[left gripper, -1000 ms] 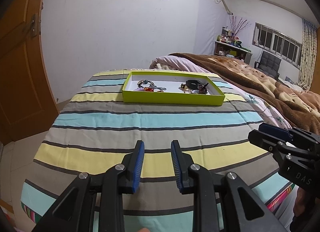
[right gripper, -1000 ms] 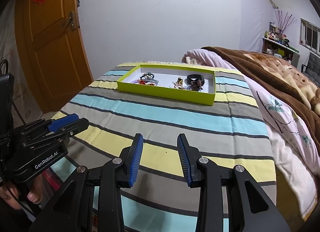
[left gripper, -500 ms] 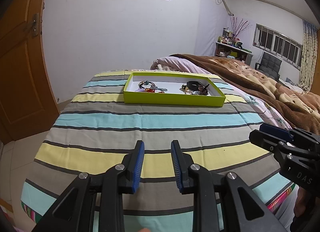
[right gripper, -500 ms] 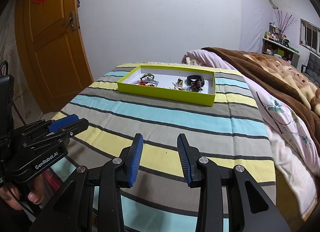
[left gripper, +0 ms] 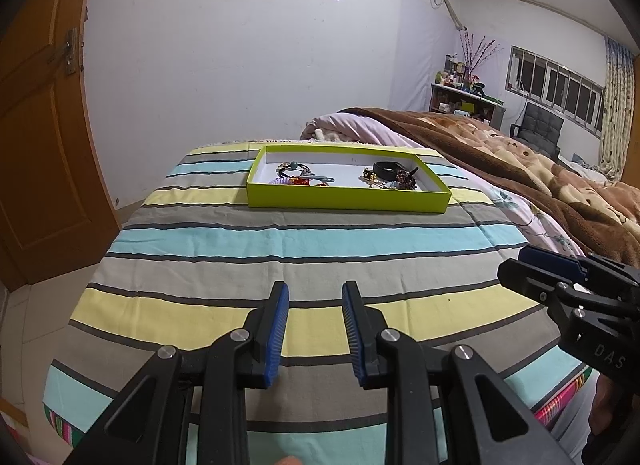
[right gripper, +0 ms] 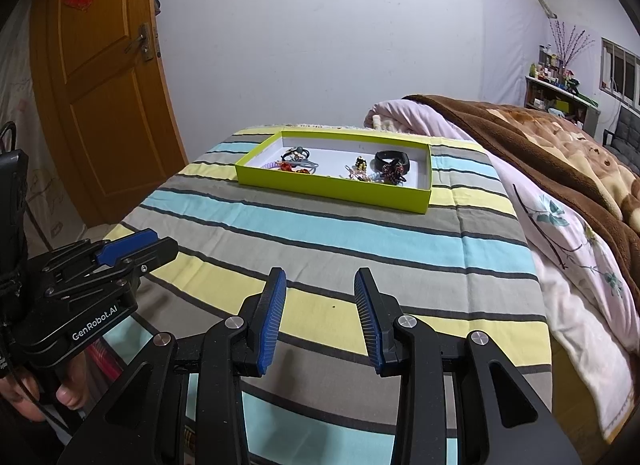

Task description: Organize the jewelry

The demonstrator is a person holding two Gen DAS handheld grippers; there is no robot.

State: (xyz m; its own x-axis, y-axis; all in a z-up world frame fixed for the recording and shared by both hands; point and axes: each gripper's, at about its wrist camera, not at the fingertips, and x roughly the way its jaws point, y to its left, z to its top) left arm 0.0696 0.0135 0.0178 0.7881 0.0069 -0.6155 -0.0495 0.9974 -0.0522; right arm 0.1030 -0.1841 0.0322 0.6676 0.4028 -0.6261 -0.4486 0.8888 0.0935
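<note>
A lime-green shallow box sits at the far end of the striped cloth. Its white floor holds a left pile of hair ties and red bits and a right pile with a black band and small gold and dark trinkets. My left gripper is open and empty over the near yellow stripe, far short of the box. My right gripper is open and empty, also well short of the box. Each gripper shows at the edge of the other's view.
The striped cloth covers a table or bed end. A brown blanket and pink floral quilt lie to the right. A wooden door stands at the left. The cloth drops off at the near and left edges.
The box sits slightly lower and nearer in both views; both grippers have drifted a little forward. Jaws unchanged.
</note>
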